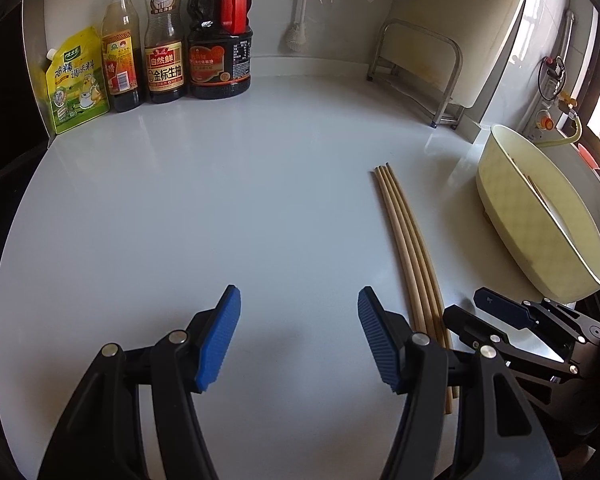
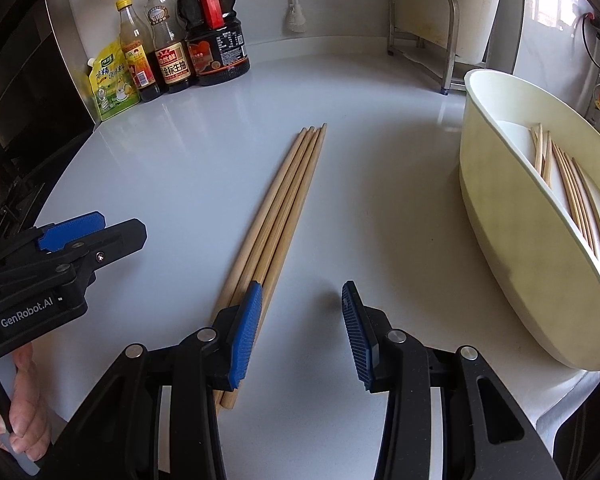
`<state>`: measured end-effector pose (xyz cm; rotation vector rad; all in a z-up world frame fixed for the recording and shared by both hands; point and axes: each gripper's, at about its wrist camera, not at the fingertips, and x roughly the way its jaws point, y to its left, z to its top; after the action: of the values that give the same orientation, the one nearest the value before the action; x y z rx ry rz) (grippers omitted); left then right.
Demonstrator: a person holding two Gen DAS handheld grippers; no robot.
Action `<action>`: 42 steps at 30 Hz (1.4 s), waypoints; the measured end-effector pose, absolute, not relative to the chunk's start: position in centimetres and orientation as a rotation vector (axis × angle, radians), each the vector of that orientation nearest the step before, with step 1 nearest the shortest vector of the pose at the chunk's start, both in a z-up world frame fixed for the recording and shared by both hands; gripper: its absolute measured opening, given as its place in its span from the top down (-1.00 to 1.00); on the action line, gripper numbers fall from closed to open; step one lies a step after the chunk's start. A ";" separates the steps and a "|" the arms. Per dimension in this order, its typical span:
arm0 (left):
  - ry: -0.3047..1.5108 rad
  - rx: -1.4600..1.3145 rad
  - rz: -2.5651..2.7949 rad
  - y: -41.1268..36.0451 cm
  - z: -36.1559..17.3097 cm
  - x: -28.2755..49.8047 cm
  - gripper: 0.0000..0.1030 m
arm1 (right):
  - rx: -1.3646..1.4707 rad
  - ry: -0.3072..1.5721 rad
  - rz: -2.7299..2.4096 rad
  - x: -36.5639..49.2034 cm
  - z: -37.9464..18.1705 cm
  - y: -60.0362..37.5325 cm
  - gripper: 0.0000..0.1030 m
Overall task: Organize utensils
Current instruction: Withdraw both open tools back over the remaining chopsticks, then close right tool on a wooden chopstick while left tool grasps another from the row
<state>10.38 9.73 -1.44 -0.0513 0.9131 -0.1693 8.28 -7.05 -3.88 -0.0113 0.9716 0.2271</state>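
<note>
Several wooden chopsticks (image 2: pixel 278 216) lie side by side on the white counter, also seen in the left wrist view as the chopsticks (image 1: pixel 408 248). A cream oval tub (image 2: pixel 496 216) at the right holds several more chopsticks (image 2: pixel 572 184). My right gripper (image 2: pixel 300 320) is open low over the counter, its left pad over the near ends of the chopsticks, nothing between its pads. My left gripper (image 1: pixel 298 332) is open and empty, left of the chopsticks. The right gripper (image 1: pixel 512 320) shows at the edge of the left wrist view, the left gripper (image 2: pixel 60 248) at the left of the right wrist view.
Sauce bottles (image 1: pixel 168 40) and a green pouch (image 1: pixel 76 80) stand at the back left. A metal rack (image 1: pixel 420 68) stands at the back right. A hand (image 2: pixel 16 412) grips the left tool's handle. The cream tub (image 1: pixel 540 216) sits near the counter's right edge.
</note>
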 end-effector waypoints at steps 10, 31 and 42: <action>0.927 -0.037 -0.167 9.1 -1.8 10.3 -0.17 | -0.088 0.974 0.207 7.9 -3.9 -6.6 0.22; 0.957 0.021 -0.265 5.1 -3.1 10.5 -0.23 | 0.003 0.956 0.176 7.5 -4.1 -11.7 0.22; 0.982 0.042 -0.288 4.3 -3.8 10.6 -0.25 | 0.006 0.952 0.170 7.5 -4.1 -12.2 0.21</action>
<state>10.56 4.29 -3.84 0.0425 0.9821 -0.2876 7.54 -12.20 -4.13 0.0062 0.9524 0.1701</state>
